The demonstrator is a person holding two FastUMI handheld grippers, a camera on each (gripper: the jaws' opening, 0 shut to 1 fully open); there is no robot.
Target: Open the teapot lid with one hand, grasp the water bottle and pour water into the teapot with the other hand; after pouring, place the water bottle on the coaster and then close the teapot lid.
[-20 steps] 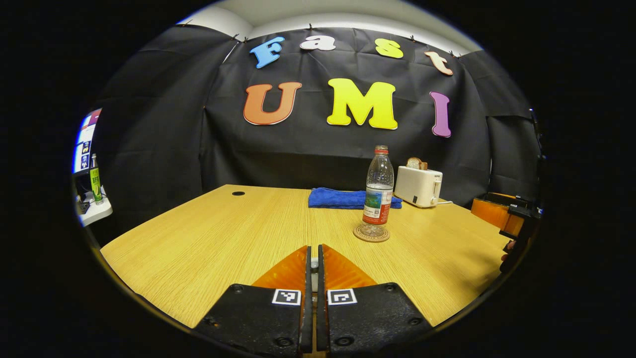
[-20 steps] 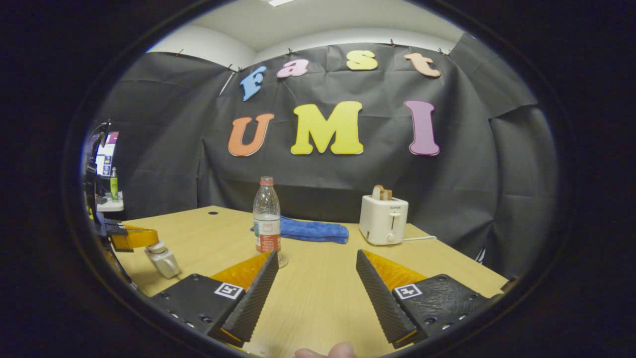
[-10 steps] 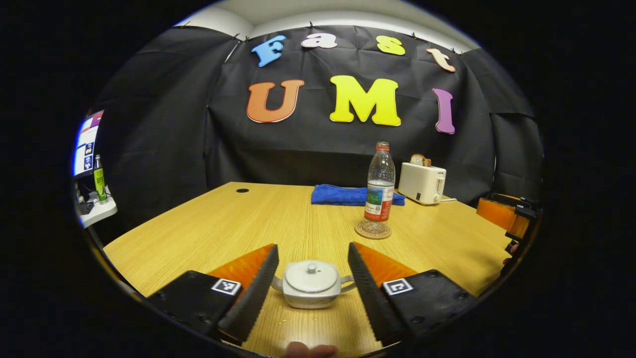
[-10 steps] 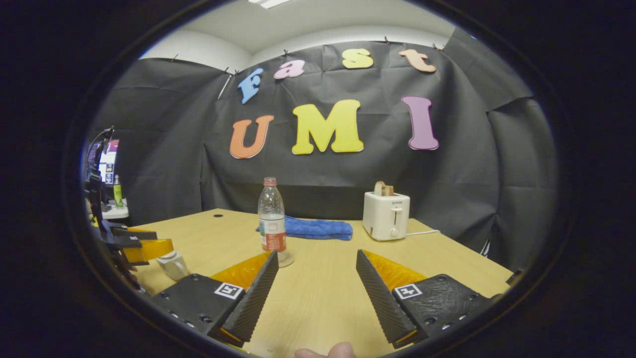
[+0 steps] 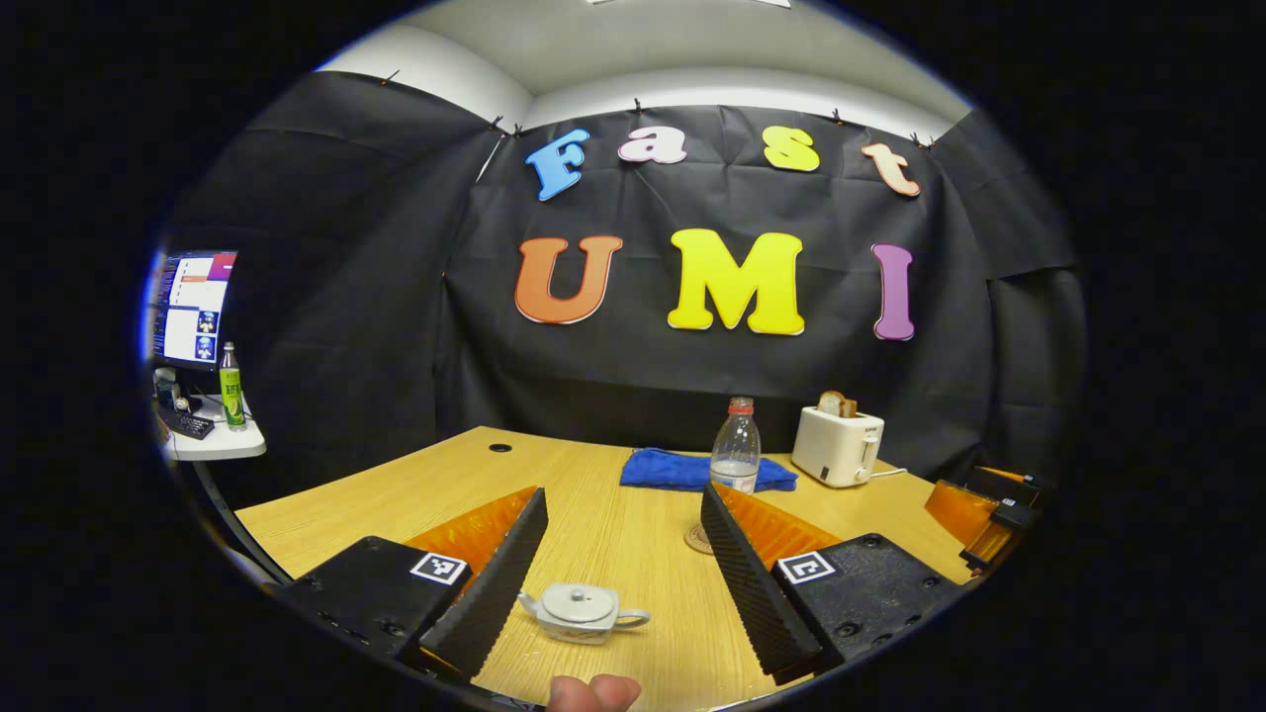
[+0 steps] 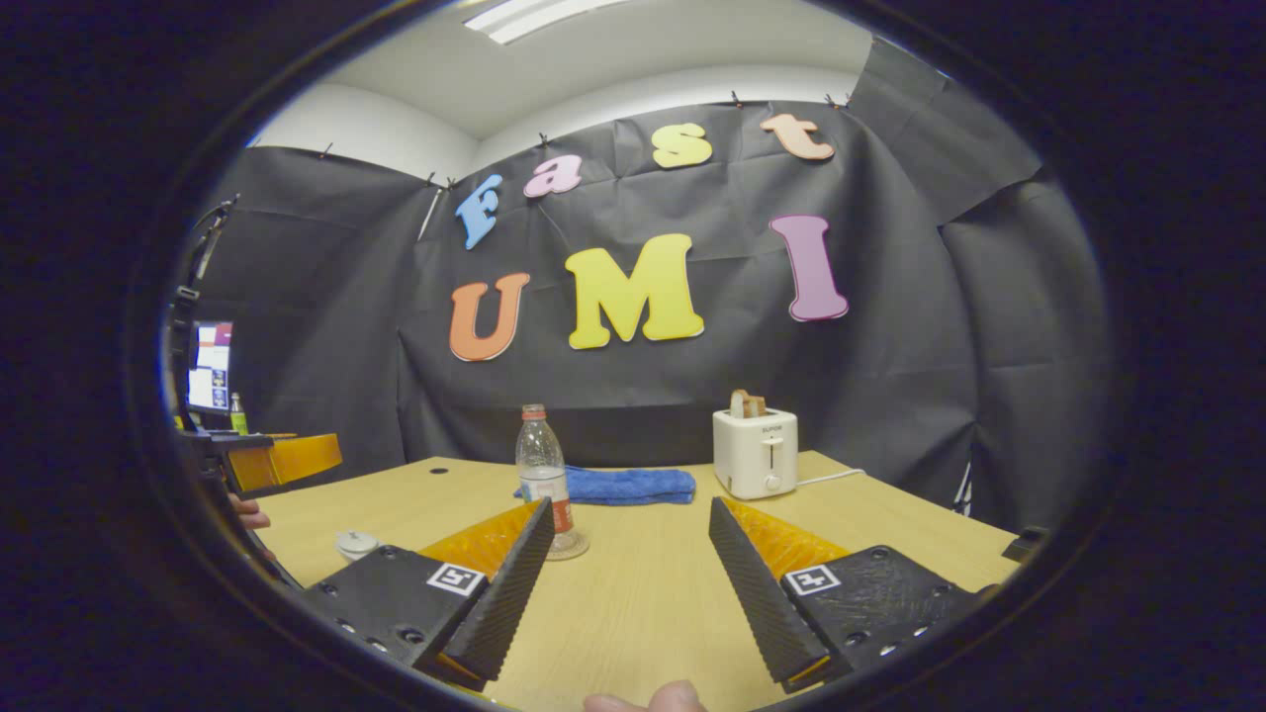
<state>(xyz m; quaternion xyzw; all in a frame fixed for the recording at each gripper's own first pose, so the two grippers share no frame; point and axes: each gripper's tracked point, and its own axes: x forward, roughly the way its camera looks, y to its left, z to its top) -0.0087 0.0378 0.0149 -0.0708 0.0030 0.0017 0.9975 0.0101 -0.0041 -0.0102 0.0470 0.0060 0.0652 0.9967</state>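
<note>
The job looks almost finished, or else not yet begun; the pictures alone cannot settle which. The teapot (image 5: 582, 611) sits on the desk (image 5: 613, 524) with its lid (image 5: 579, 596) on. The water bottle (image 5: 736, 457) stands up straight on the round coaster (image 5: 696, 539), with its red cap on. If the water is already in the pot, nothing is left to do. I cannot see inside the pot, so that is only a guess.

In the left gripper view, the left tool (image 5: 618, 534) has its two fingers spread wide apart and holds nothing. The teapot is low down between those fingers, close in front of the tool and not touching it. The bottle and coaster are farther ahead, just past the right-hand finger.

In the right gripper view, the right tool (image 6: 628, 539) is also spread wide and holds nothing. The bottle (image 6: 544, 485) is ahead of it, behind the tip of its left-hand finger. The little teapot (image 6: 356, 543) peeks out off to the left of that finger, but it is small there.

The desk is light wood and smooth, with a small dark hole near the back. Far ahead of both tools lie a folded blue cloth (image 5: 673, 469) and a white toaster (image 5: 836, 446) with bread in it. Black cloth hangs all around. Off to the left a small shelf holds a green bottle (image 5: 230, 386) beside a bright screen.
</note>
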